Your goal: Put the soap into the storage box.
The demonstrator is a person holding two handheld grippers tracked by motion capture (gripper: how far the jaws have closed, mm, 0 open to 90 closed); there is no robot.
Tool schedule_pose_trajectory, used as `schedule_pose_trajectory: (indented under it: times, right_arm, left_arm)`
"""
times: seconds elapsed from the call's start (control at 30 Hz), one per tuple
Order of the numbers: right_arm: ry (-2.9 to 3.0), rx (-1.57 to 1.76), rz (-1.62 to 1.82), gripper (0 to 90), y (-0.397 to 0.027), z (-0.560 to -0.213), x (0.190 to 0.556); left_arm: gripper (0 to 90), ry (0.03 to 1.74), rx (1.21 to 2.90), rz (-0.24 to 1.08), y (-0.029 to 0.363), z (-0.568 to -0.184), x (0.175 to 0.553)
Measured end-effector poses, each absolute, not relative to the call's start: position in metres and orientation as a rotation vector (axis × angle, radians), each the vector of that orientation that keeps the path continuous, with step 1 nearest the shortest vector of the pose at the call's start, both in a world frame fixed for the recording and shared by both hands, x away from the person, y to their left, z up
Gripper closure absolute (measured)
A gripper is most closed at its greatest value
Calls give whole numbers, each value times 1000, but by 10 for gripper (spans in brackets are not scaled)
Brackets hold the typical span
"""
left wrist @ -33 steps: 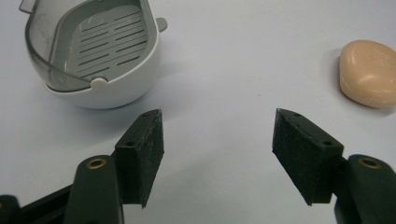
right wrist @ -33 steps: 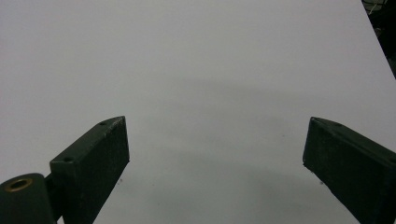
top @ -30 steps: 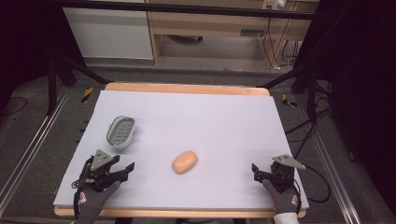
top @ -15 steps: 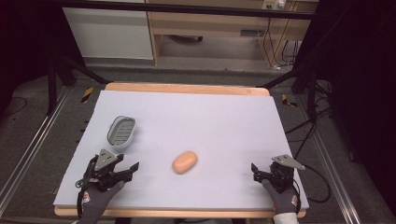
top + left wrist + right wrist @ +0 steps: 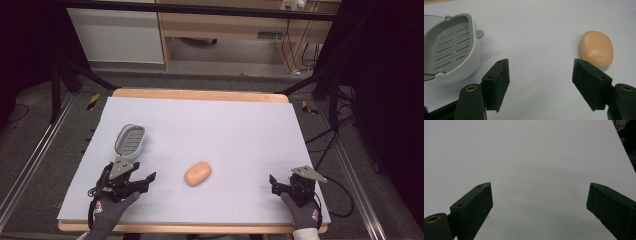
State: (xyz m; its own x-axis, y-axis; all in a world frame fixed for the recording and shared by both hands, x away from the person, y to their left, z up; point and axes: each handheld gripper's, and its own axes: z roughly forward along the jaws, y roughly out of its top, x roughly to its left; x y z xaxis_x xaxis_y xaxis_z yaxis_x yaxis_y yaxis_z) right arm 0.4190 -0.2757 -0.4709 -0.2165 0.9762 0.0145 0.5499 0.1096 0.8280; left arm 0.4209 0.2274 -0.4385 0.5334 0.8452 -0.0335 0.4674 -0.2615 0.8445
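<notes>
A peach-coloured soap bar [image 5: 198, 173] lies on the pale sheet near the table's front middle. A grey slotted soap dish [image 5: 130, 139] sits left of it, empty. My left gripper [image 5: 131, 173] is open just in front of the dish, to the left of the soap. In the left gripper view the dish [image 5: 451, 47] lies beyond the left jaw and the soap [image 5: 597, 48] just beyond the right jaw; nothing is between the jaws of the left gripper [image 5: 541, 72]. My right gripper [image 5: 287, 183] is open at the front right, and its jaws frame only bare sheet in the right gripper view [image 5: 539, 200].
The pale sheet [image 5: 210, 125] covers a wooden table with its edges showing at front and back. Metal rails, stands and cables run along the floor on both sides. The sheet's right edge [image 5: 624, 152] lies close to my right gripper.
My left gripper has crept forward and a little to the right, closer to the dish and soap. The right gripper, soap and dish have stayed put.
</notes>
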Motion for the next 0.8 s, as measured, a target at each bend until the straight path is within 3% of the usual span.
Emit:
schedule_pose_trajectory:
  times: [0.8]
  right_arm:
    - [1846, 1487, 990, 67, -274, -471, 419]
  left_arm:
    - [283, 983, 1935, 506, 181, -419, 438]
